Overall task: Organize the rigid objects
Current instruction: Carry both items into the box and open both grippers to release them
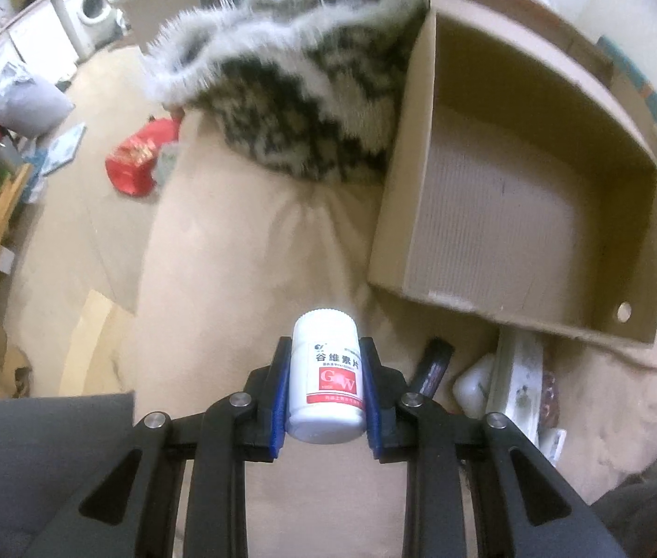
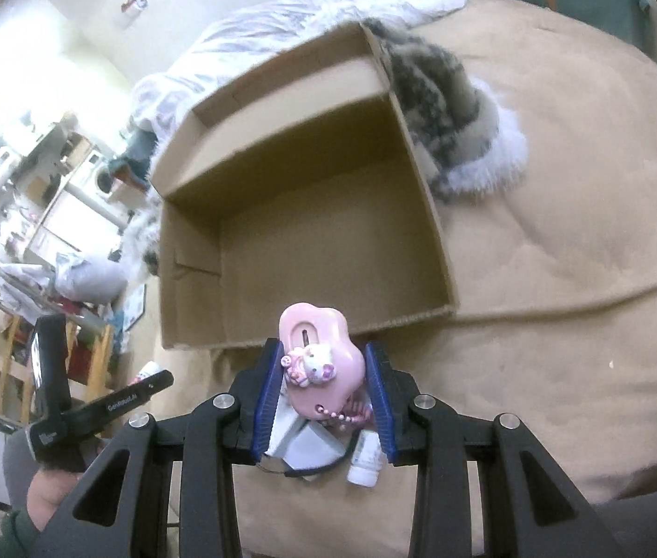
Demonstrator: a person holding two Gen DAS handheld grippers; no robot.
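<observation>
My left gripper (image 1: 326, 348) is shut on a white pill bottle (image 1: 327, 372) with a red label, held above the beige bedspread, just short of the empty cardboard box (image 1: 514, 214). My right gripper (image 2: 324, 353) is shut on a pink toy case (image 2: 319, 362) with a small cat figure and bead chain, held at the near edge of the same box (image 2: 310, 232). Below the right gripper lie a small white bottle (image 2: 365, 462) and white boxes (image 2: 300, 446). The left gripper body (image 2: 96, 409) shows at the lower left of the right wrist view.
A fuzzy black-and-white garment (image 1: 291, 88) lies against the box's far side on the bed (image 2: 561, 232). More small items (image 1: 505, 381) lie on the bed near the box corner. A red bag (image 1: 142, 158) and clutter sit on the floor at left.
</observation>
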